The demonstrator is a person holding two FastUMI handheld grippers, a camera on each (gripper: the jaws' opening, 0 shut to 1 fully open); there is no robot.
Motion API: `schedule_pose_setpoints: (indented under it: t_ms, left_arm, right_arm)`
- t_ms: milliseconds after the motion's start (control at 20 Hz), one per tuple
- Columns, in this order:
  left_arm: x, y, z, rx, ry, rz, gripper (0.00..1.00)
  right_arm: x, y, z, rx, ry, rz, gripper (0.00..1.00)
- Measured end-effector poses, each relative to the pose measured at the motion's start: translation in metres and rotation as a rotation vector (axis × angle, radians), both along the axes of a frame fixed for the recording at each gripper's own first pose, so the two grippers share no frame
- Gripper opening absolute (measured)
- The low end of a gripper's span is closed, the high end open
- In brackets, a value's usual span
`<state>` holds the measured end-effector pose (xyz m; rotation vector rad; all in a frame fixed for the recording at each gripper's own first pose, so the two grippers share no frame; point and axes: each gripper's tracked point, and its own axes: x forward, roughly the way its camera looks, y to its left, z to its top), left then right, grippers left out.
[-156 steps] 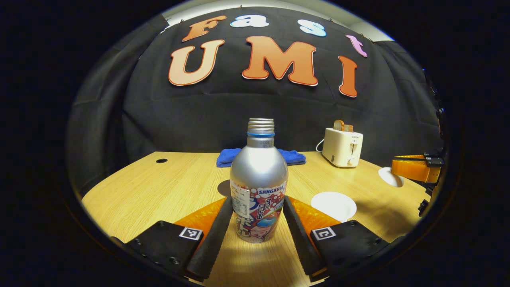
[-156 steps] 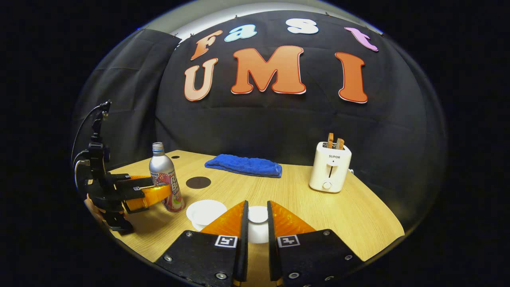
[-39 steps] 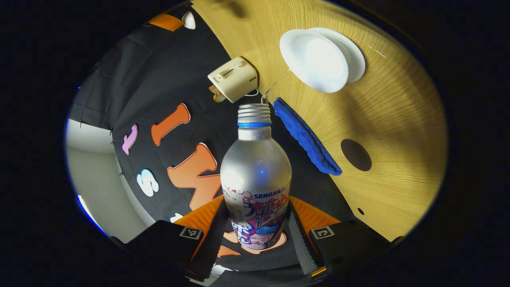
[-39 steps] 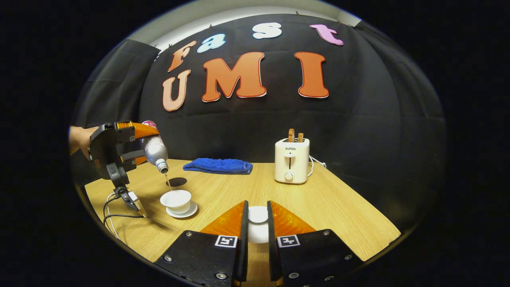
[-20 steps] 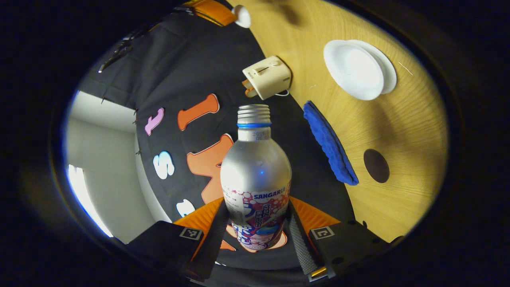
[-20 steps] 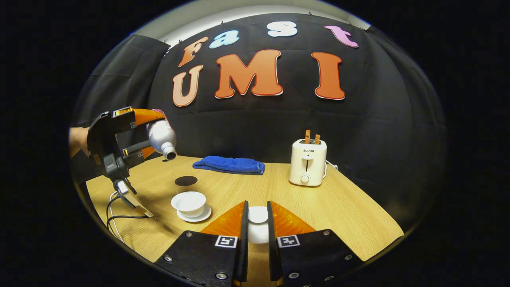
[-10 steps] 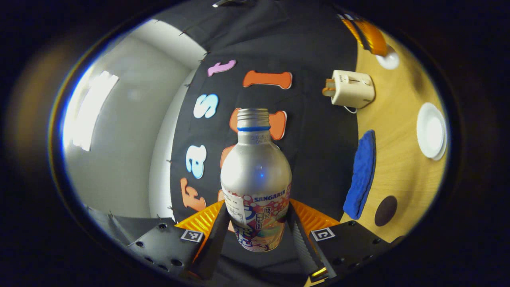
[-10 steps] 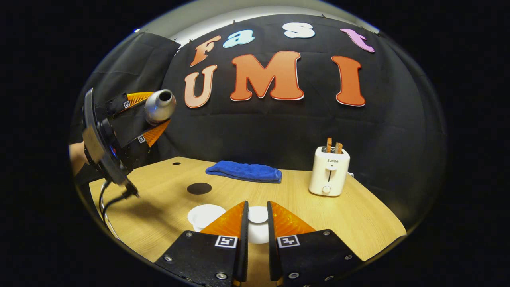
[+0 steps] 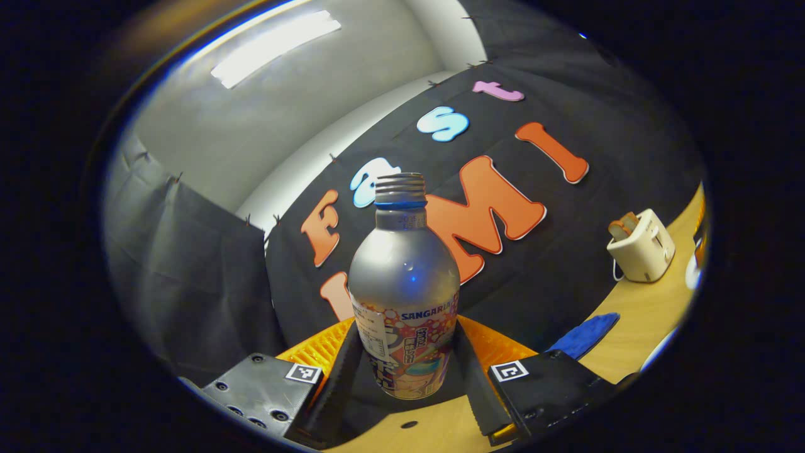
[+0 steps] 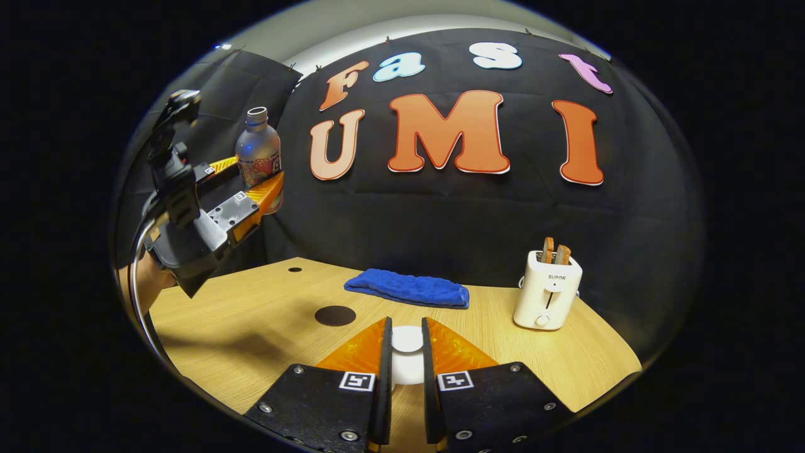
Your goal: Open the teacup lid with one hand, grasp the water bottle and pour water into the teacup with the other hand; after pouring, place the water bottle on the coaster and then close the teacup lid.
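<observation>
Wooden table [image 10: 264, 314] spread across the booth, seen from the right gripper view, with a small hole near its far left corner. Blue towel [image 10: 407, 288] folded flat toward the back edge, well apart from a cream toaster [image 10: 547, 290] with two slices of toast standing in its slots on the right. Left gripper [image 10: 255, 189] raised high above the table's left side, held by a hand [image 10: 143, 284] at the frame's edge, clamped on both sides of a silver bottle [image 10: 258, 148]. Bottle upright, uncapped, well clear of the tabletop; in the left gripper view the same bottle [image 9: 404, 290] gripped low on its printed label between both fingers [image 9: 341, 371], mouth pointing up. Dark round coaster [image 10: 334, 315] bare on the table, left of centre, in front of the towel. Right gripper [image 10: 407, 365] low over the near table edge, closed narrowly on a small white lid [image 10: 407, 340], pinched by its knob between both fingers.
</observation>
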<state>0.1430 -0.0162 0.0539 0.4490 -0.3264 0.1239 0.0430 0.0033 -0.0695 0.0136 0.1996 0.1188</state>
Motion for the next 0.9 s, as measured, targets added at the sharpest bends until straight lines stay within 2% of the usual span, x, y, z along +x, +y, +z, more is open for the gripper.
schedule_pose_setpoints:
  t_ms: [150,200,300,450,500,700,750,900]
  left_arm:
    - [0.003,0.0,-0.021,-0.222,0.069,-0.056,0.77]
    - [0.005,-0.001,-0.024,-0.268,0.093,-0.082,0.78]
    - [0.01,-0.002,-0.035,-0.356,0.139,-0.126,0.87]
    - [0.03,-0.01,-0.07,-0.47,0.217,-0.163,0.78]
    - [0.04,-0.015,-0.08,-0.505,0.25,-0.183,0.82]
    - [0.064,-0.018,-0.131,-0.618,0.394,-0.206,0.79]
    - [0.069,-0.016,-0.148,-0.636,0.431,-0.197,0.82]
    - [0.077,-0.019,-0.192,-0.634,0.534,-0.187,0.83]
  right_arm:
    - [0.004,0.008,0.001,-0.007,0.003,0.017,0.22]
    - [0.006,0.009,0.0,-0.011,0.003,0.018,0.22]
    - [0.009,0.01,-0.001,-0.016,0.01,0.022,0.22]
    - [0.011,0.01,-0.006,-0.018,0.024,0.028,0.22]
    - [0.012,0.01,-0.009,-0.022,0.032,0.031,0.22]
    - [0.013,0.009,-0.02,-0.028,0.061,0.038,0.22]
    - [0.014,0.011,-0.021,-0.029,0.064,0.04,0.22]
    - [0.018,0.011,-0.028,-0.028,0.083,0.046,0.22]
